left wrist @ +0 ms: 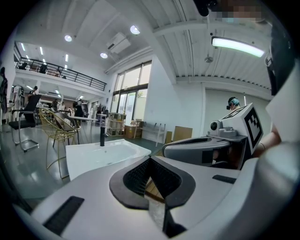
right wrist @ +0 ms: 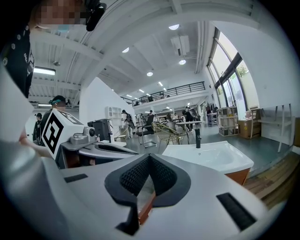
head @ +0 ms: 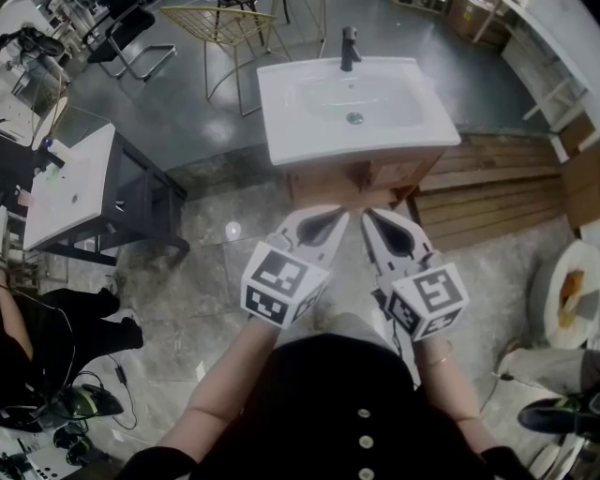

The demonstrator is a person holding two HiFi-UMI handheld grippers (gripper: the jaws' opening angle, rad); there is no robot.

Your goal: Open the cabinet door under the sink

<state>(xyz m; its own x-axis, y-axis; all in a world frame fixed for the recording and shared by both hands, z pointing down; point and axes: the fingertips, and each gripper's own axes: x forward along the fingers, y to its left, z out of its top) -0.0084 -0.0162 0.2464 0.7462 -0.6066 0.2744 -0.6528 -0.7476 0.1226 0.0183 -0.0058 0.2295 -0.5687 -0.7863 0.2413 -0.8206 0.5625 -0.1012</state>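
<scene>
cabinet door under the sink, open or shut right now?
Shut: the cabinet door sits flush below the sink, nothing swung out.

Two grippers (head: 343, 214) (head: 367, 214) — one wooden cabinet (head: 403, 172), one gold chair (head: 225, 28).

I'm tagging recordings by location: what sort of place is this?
Probably an open-plan studio or test hall, not a home bathroom: a sink cabinet stands free on the floor, a second washstand sits nearby, and a railed mezzanine overlooks the room.

Black buttoned top (head: 366, 417), grey claws (head: 343, 216) (head: 366, 216), marker cubes (head: 281, 281) (head: 429, 300)
</scene>
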